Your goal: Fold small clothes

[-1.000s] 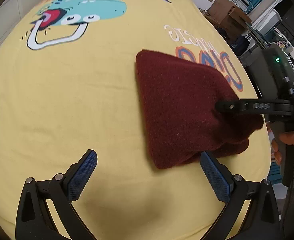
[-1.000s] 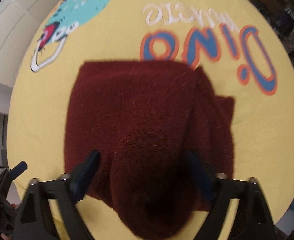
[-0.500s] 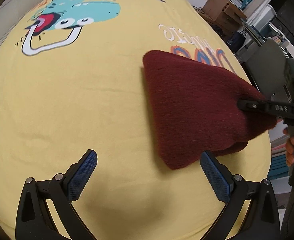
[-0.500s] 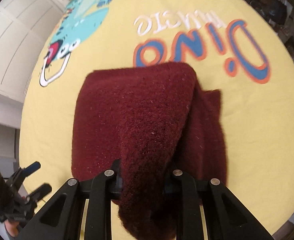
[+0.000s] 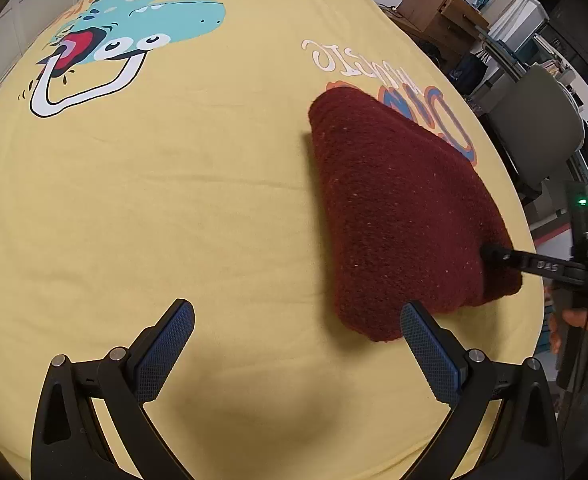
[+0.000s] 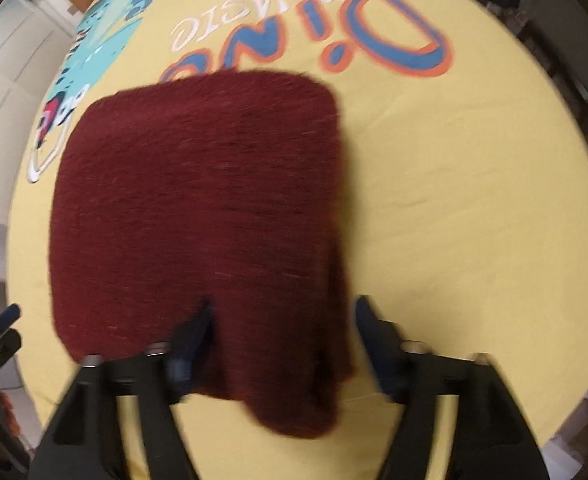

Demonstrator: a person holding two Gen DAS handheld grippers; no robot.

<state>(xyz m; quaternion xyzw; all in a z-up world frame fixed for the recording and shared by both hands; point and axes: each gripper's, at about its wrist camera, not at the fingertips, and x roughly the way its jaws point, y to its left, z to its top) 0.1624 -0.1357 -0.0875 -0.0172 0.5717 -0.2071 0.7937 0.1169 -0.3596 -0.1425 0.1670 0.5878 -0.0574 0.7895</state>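
Left wrist view: left tool (image 5: 295,346) wide open, empty, hovering over the yellow dinosaur-print bed sheet (image 5: 166,200). Folded maroon knit garment (image 5: 397,216) lies ahead and to its right, near corner just beside the right pad (image 5: 429,354). The right tool's finger (image 5: 533,265) sits at the garment's far right edge.

Right wrist view, blurred: right tool (image 6: 284,332) spread open, gripping nothing. Garment (image 6: 202,216) lies flat straight ahead, its near edge running between the two fingers; left finger (image 6: 192,332) over the cloth, right finger (image 6: 377,332) just beside its edge. "Dino" lettering (image 6: 373,36) beyond.
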